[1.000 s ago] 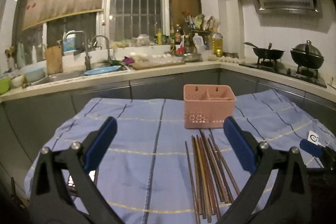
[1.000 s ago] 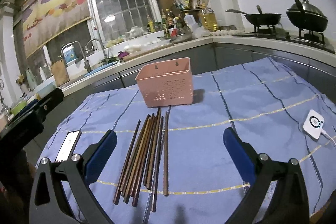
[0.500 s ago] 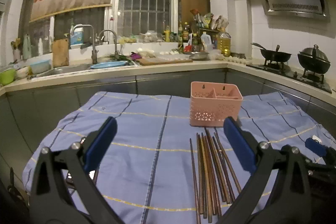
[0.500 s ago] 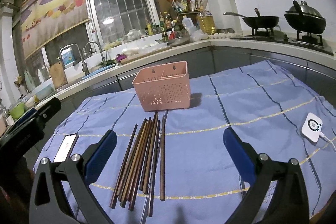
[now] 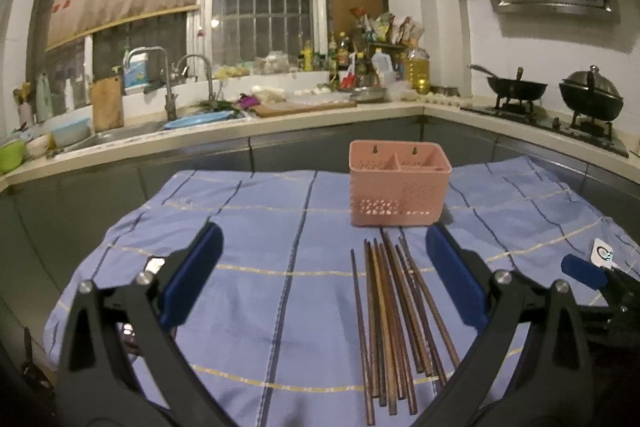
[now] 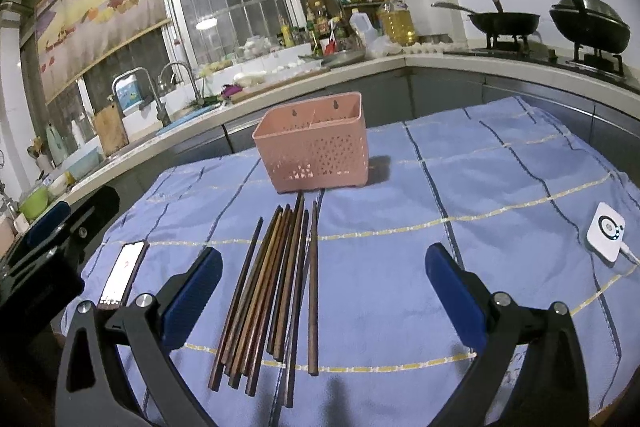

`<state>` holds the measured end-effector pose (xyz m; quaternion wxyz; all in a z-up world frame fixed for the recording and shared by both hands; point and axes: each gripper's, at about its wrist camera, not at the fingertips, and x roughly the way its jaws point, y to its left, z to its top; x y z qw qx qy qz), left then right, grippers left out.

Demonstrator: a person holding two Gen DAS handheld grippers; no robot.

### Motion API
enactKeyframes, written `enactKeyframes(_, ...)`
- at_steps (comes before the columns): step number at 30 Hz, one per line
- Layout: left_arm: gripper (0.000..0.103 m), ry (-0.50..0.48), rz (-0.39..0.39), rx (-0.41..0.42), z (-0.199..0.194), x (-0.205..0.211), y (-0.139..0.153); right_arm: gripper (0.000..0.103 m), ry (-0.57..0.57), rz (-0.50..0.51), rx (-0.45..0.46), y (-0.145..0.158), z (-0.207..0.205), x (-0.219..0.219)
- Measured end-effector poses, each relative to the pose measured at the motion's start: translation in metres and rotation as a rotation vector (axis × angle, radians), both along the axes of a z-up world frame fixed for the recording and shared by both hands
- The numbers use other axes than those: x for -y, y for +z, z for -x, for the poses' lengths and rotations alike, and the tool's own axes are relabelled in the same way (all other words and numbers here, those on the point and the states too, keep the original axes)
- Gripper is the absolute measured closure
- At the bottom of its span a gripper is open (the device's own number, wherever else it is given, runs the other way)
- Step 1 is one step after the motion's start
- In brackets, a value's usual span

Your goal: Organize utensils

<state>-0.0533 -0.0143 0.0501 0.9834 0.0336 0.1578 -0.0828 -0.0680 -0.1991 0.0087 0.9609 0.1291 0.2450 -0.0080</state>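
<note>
Both grippers, left (image 5: 324,275) and right (image 6: 323,297), hover wide open above chopsticks (image 6: 276,287) lying before a pink basket (image 6: 316,151) on a blue cloth (image 6: 460,195).

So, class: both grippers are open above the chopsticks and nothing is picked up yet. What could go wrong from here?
1. The chopsticks lie packed side by side, some overlapping, so the right gripper may pinch several or scatter them.
2. The pink caddy looks light and stands free on the cloth; a nudge could tip it.
3. A phone and a white device lie nearby and could be knocked.
</note>
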Motion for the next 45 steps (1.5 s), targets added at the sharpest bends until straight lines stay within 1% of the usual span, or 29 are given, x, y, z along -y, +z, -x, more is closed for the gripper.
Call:
enactKeyframes(3,0.006,-0.001,0.005,0.001,-0.001,-0.003,0.000,0.003,0.006,0.022,-0.021,-0.002,-0.004,-0.003)
enactKeyframes(7,0.006,-0.024,0.027,0.000,-0.003,-0.008,0.001,0.003,0.033,0.006,-0.003,-0.001,-0.002,-0.002)
enactKeyframes(11,0.006,0.009,0.004,0.048,-0.001,-0.009,0.001,0.003,0.040,-0.006,0.018,0.002,0.000,0.000)
enactKeyframes(13,0.006,0.015,-0.002,0.050,-0.003,-0.008,0.001,0.003,0.045,-0.011,0.026,0.003,0.000,0.001)
enactKeyframes(18,0.006,-0.002,-0.003,-0.002,-0.009,-0.008,-0.001,0.003,0.045,-0.002,0.032,0.006,0.000,0.000)
enactKeyframes(20,0.006,0.002,-0.026,-0.019,-0.012,-0.005,-0.002,0.003,0.045,-0.001,0.028,0.006,-0.001,0.000)
enactKeyframes(22,0.006,0.008,-0.067,-0.055,-0.019,-0.001,-0.004,0.003,0.046,0.010,0.022,0.007,-0.002,-0.002)
enactKeyframes(24,0.006,0.015,-0.086,-0.087,-0.025,0.000,-0.007,0.003,0.046,0.023,0.018,0.008,-0.004,-0.003)
enactKeyframes(31,0.006,0.019,-0.064,-0.133,-0.039,-0.009,-0.004,0.003,0.051,0.049,0.024,0.014,-0.015,-0.003)
enactKeyframes(37,0.006,0.025,-0.051,-0.137,-0.052,-0.008,0.005,0.003,0.042,-0.001,0.021,0.017,-0.024,0.006)
enactKeyframes(42,0.006,0.030,-0.050,-0.165,-0.057,-0.004,-0.001,0.004,0.034,-0.002,0.021,0.016,-0.021,0.010)
enactKeyframes(45,0.006,0.029,-0.049,-0.168,-0.056,-0.002,-0.002,0.005,0.028,-0.004,0.027,0.017,-0.020,0.012)
